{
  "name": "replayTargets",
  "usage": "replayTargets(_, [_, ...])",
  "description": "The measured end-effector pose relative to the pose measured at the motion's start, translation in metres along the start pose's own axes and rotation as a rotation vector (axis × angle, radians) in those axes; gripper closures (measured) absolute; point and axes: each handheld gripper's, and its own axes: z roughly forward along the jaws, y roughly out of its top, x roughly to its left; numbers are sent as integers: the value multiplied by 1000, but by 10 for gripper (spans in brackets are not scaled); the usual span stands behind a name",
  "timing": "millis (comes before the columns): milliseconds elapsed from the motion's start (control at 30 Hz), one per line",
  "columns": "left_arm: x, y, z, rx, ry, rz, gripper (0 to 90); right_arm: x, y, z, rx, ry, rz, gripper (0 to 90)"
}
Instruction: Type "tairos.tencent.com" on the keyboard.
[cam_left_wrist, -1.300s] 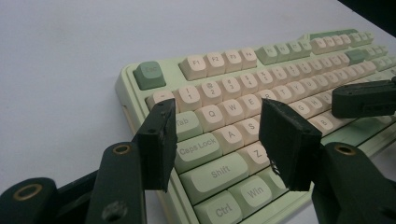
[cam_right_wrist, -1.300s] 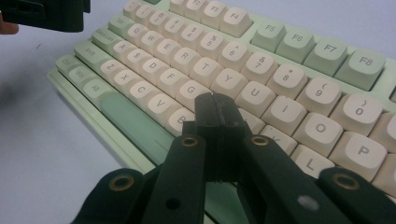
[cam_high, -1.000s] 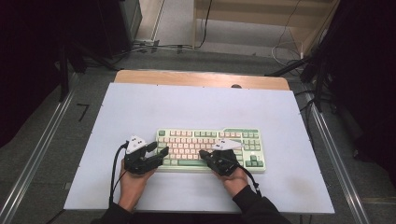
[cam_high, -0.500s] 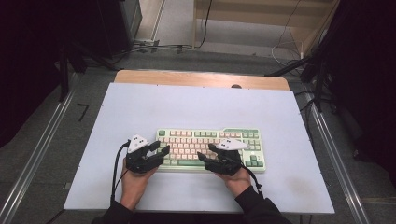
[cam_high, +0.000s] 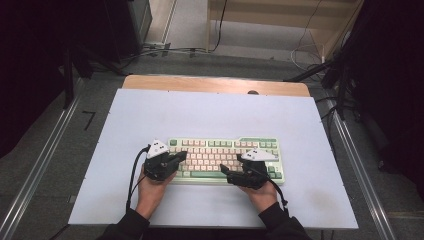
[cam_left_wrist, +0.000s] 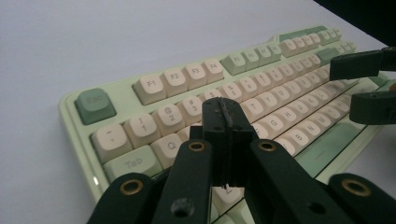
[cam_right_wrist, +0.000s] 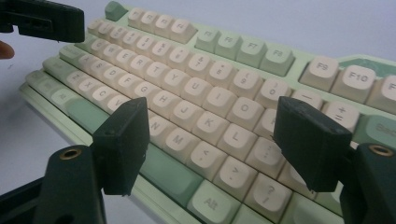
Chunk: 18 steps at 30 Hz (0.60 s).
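Keyboard (cam_high: 225, 159) lies crosswise at the table's (cam_high: 210, 112) near edge. Left gripper (cam_left_wrist: 223, 122) has just closed on nothing, over its left keys; right gripper (cam_right_wrist: 211, 142) has just been opening, wide over the right half.

Pale lavender-white rectangular tabletop (cam_high: 210, 115), bare wooden strip along far edge. Mint-green mechanical keyboard with cream and green keycaps (cam_high: 225, 150) lies flat directly on it, near front edge, roughly centred.
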Motion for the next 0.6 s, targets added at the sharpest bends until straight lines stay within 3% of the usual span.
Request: replayTargets(600, [-19,12,35,38,-65,48,900,-18,-15,-24,-8,-82,63,257])
